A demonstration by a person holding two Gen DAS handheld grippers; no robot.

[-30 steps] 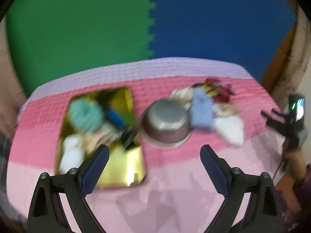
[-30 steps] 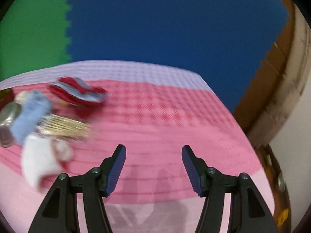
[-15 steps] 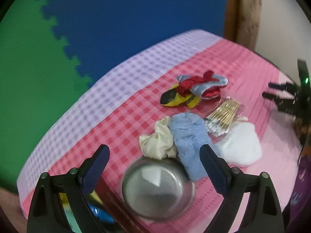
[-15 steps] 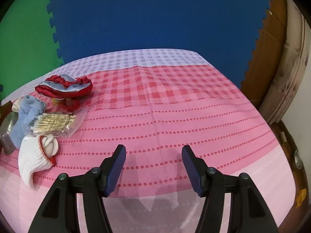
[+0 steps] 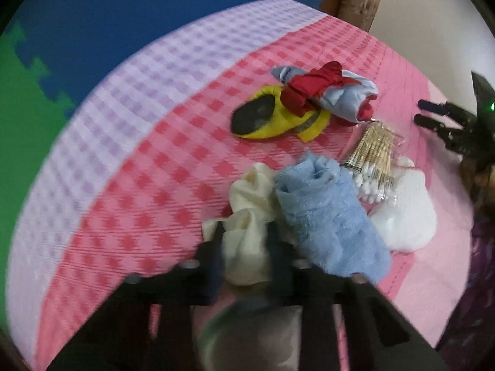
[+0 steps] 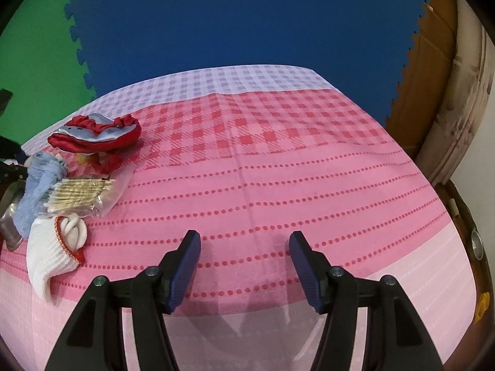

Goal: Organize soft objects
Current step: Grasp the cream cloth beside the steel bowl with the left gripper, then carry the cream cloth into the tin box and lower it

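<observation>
My left gripper (image 5: pixel 244 247) points down at a crumpled cream cloth (image 5: pixel 247 204); its jaws are closing, with the cloth pinched between the blurred fingers. A fluffy light-blue towel (image 5: pixel 328 216) lies against the cloth's right side. Beyond it are a white glove (image 5: pixel 408 213), a yellow and black soft piece (image 5: pixel 263 117) and a red and pale-blue cloth (image 5: pixel 328 89). My right gripper (image 6: pixel 244 259) hovers open over bare pink tablecloth with nothing between its fingers. In its view the glove (image 6: pixel 52 256), towel (image 6: pixel 40 185) and red cloth (image 6: pixel 92 133) lie far left.
A steel bowl (image 5: pixel 247 334) sits blurred just under my left gripper. A clear bag of cotton swabs (image 5: pixel 374 157) lies between the towel and the glove. The checked tablecloth (image 6: pixel 278 160) ends at blue and green foam wall mats; a wooden post stands at the right.
The left view has swung from the gold tray and bowl to the pile of cloths and dropped closer. Its jaws have gone from wide open to pinching the cream cloth. The right gripper barely moved.
</observation>
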